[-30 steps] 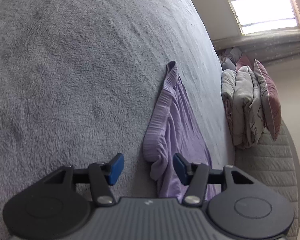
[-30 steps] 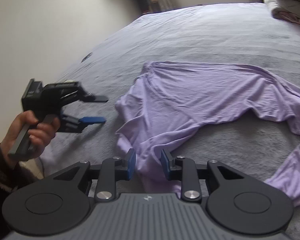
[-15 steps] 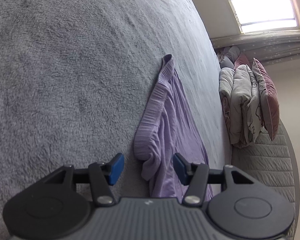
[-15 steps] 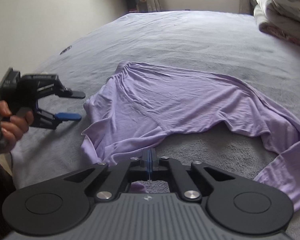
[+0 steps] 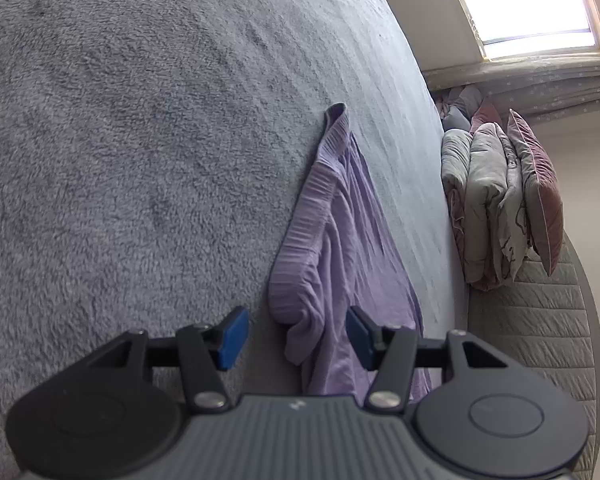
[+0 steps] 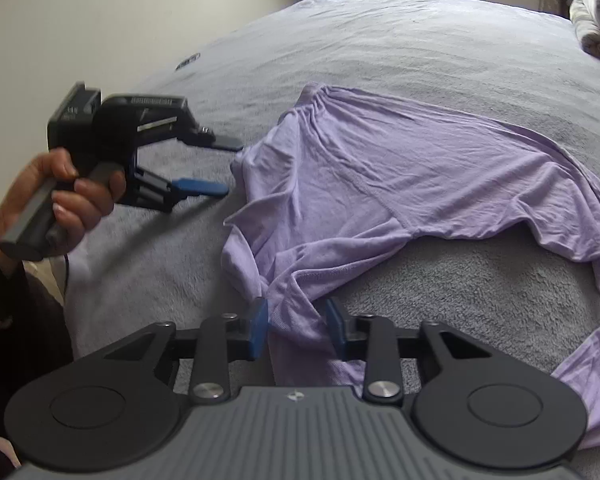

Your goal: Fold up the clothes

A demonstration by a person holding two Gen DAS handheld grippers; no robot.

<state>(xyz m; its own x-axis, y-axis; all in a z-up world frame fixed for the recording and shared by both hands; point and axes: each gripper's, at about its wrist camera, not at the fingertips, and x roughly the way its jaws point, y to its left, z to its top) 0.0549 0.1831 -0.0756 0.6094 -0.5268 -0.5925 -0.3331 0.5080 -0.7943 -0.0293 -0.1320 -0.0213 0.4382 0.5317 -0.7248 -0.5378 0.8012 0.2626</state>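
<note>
A lilac long-sleeved top [image 6: 380, 176] lies spread and rumpled on the grey fleece bed cover [image 6: 440, 60]. My right gripper [image 6: 297, 328] is low over the near bunched edge. Its jaws are opening, and a fold of the top sits between the blue pads without being pinched. A hand [image 6: 60, 196] holds my left gripper [image 6: 224, 167] open just left of the top's ribbed hem. In the left wrist view the left gripper [image 5: 296, 338] stands open with the hem's folded corner [image 5: 300, 328] lying loose between its pads. The ribbed hem [image 5: 312, 208] runs away from it.
Folded grey and pink quilts and a pillow [image 5: 500, 192] are stacked at the far end of the bed, under a bright window [image 5: 528, 4]. A wall [image 6: 100, 12] runs along the bed's left side. A dark sleeve [image 6: 4, 320] shows at the lower left.
The right gripper was shut half a second ago and now stands apart again around a fold of the top. The left gripper has crept nearer the hem, jaws unchanged.
</note>
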